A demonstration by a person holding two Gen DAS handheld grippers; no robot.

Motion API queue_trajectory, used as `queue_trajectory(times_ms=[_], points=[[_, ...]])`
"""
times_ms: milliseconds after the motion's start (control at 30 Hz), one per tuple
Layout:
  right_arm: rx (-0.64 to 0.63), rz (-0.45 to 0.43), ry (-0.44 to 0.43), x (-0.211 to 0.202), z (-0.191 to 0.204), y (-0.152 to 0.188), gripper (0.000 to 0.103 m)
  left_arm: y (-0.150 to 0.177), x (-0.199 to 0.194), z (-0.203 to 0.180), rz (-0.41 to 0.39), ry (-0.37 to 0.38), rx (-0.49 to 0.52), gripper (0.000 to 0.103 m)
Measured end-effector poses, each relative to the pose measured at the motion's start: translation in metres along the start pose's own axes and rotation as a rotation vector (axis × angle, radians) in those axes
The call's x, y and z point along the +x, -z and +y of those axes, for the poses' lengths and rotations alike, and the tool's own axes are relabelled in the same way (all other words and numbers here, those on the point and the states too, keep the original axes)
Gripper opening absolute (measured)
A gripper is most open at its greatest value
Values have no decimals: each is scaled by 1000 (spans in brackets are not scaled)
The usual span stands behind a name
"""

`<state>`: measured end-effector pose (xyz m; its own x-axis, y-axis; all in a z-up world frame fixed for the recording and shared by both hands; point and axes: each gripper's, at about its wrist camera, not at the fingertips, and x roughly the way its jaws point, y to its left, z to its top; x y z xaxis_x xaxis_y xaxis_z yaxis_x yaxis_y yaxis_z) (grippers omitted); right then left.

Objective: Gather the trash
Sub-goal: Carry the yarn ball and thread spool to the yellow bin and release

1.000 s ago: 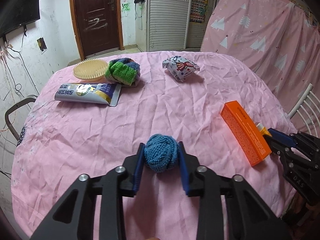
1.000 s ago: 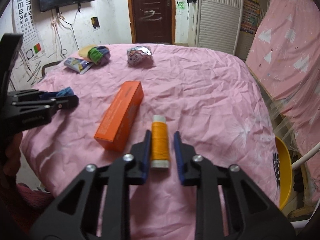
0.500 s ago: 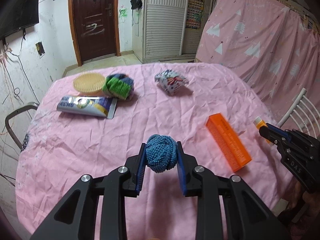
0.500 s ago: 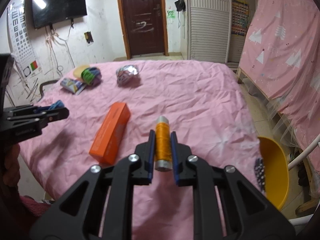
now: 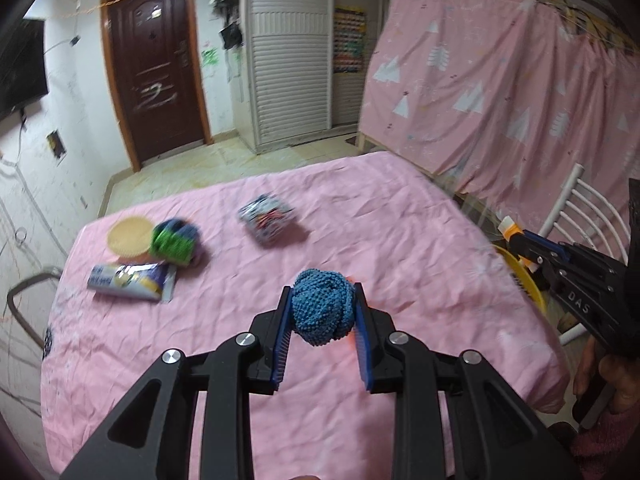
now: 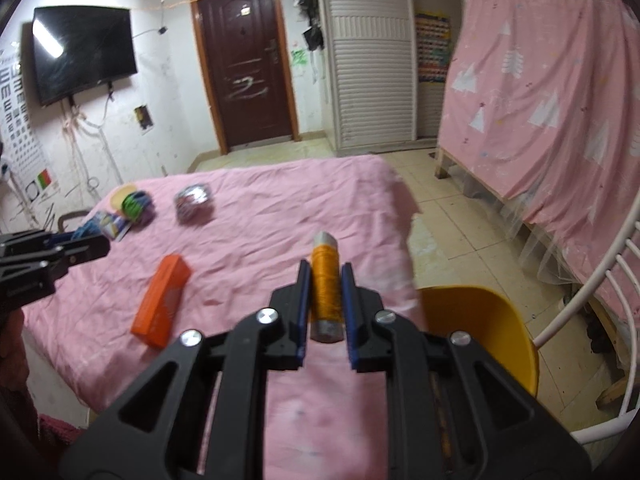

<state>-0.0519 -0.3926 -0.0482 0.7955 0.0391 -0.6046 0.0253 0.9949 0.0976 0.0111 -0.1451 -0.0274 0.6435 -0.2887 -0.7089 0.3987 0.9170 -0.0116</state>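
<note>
Left wrist view | left tool (image 5: 322, 316) clamped on blue knit ball (image 5: 323, 307), held above pink surface (image 5: 400, 216) for carrying | right tool (image 6: 325, 304) clamped on orange thread spool (image 6: 326, 290), near yellow bin (image 6: 480, 332), likely the trash spot

Both tongs (image 5: 322, 320) (image 6: 325, 302) clamped, angled downward

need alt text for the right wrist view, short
The right gripper is shut on an orange thread spool, held above the edge of a pink-covered table. An orange box lies on the cloth to the left, and a yellow chair stands below on the right.
</note>
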Motion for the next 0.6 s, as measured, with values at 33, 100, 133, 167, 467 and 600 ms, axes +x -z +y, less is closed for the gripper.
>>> queue_trajectory(times_ms=[33, 100, 133, 167, 467, 600], points=[[9, -3, 5, -1, -5, -1, 14, -3, 0, -7, -3, 7, 13, 19], [28, -12, 18, -6, -16, -1, 14, -9, 1, -21, -8, 20, 39, 19], [35, -15, 24, -8, -21, -1, 14, -11, 1, -27, -9, 25, 48, 19], [44, -19, 31, -10, -27, -1, 14, -14, 2, -34, -10, 33, 60, 19], [121, -39, 98, -23, -74, 5, 14, -27, 10, -89, -12, 89, 164, 19], [158, -39, 119, -24, -93, 7, 14, -35, 11, -118, -14, 152, 208, 19]])
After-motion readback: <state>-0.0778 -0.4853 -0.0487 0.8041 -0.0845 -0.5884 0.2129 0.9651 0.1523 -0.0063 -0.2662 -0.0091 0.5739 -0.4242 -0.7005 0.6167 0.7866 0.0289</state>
